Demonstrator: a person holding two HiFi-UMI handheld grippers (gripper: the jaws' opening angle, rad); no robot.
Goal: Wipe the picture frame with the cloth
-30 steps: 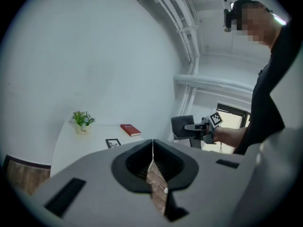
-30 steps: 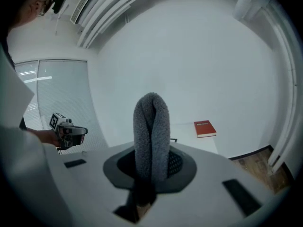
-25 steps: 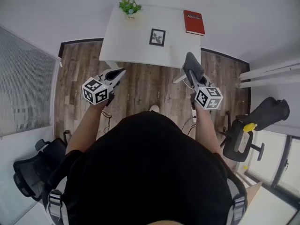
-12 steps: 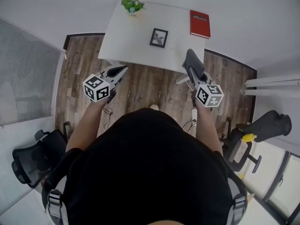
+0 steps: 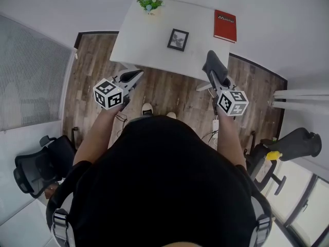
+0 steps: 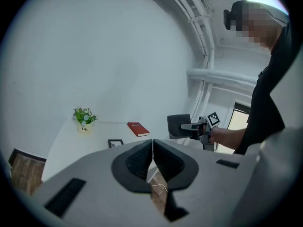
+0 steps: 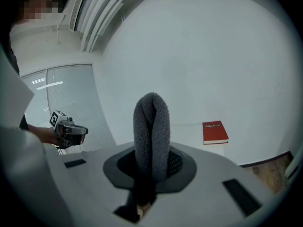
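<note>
Resting on the worktop: plant at the far-left corner, picture frame near the middle, book at the far-right edge; hovering over the floor short of the near edge: left tool leftward, right tool rightward, pinching the cloth.

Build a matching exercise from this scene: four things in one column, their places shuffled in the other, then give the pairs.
1. potted plant
2. red book
3. picture frame
4. grey cloth

a. clamped in the right gripper
b. middle of the white table
c. table's far left corner
d. table's far right corner

Pairs: 1-c, 2-d, 3-b, 4-a.
</note>
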